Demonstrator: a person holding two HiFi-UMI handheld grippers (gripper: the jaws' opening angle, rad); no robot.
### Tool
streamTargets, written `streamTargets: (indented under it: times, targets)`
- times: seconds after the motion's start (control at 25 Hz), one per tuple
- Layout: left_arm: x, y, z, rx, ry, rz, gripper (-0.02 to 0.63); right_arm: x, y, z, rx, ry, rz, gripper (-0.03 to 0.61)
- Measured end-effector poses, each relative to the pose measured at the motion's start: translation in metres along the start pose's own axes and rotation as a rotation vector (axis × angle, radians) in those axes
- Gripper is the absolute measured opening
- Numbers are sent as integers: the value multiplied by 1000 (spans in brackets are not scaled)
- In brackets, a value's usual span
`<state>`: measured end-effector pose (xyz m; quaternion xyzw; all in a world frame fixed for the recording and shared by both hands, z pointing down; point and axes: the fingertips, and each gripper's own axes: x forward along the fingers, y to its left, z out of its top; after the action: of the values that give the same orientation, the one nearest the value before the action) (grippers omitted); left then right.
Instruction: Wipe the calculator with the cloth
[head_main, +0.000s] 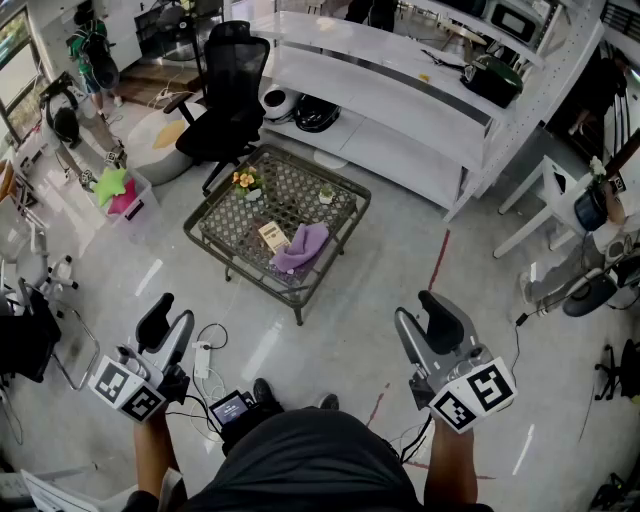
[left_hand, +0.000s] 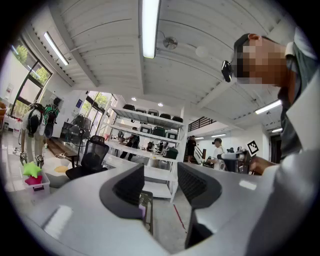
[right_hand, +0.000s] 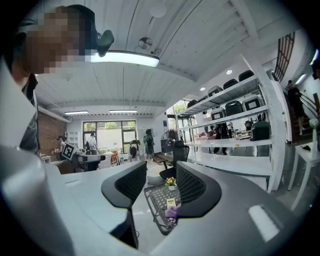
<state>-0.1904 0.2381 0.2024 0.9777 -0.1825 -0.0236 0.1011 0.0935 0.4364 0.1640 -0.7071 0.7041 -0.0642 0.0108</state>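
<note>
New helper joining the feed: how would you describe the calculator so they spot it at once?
Find the low lattice-top table in front of the black office chair. On its near half lies the calculator, just left of the purple cloth. It is the only pale yellow rectangle there.

A low table (head_main: 291, 188) with a woven lattice top stands mid-floor, carrying a small pot of yellow flowers (head_main: 246, 181) and a tiny green plant (head_main: 326, 194). Behind it sits a black office chair (head_main: 232, 95), just beside long white shelves (head_main: 400, 110) — a dark pot (head_main: 493, 78) rests on the upper one. Off to the left, a green star toy (head_main: 111, 184) lies in a pink box (head_main: 127, 201); a red line (head_main: 438, 260) marks the floor.
</note>
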Motion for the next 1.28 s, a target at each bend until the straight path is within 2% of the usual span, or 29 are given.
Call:
streamTargets:
  times: [0.28,0.52,0.88,1.28]
  targets:
    - [8,-9,-2,19,4,21,227,-2,-13,-3,6,0,16,167]
    - [10,1,1,19,8,22,227,12,-11,-4,13,-5,20,167]
    - [13,34,5,0,8,-14,227,35,9,2,19,-9,-10,167]
    - [21,89,8,1,12,-106,227,79,49,8,28,-3,-70,167]
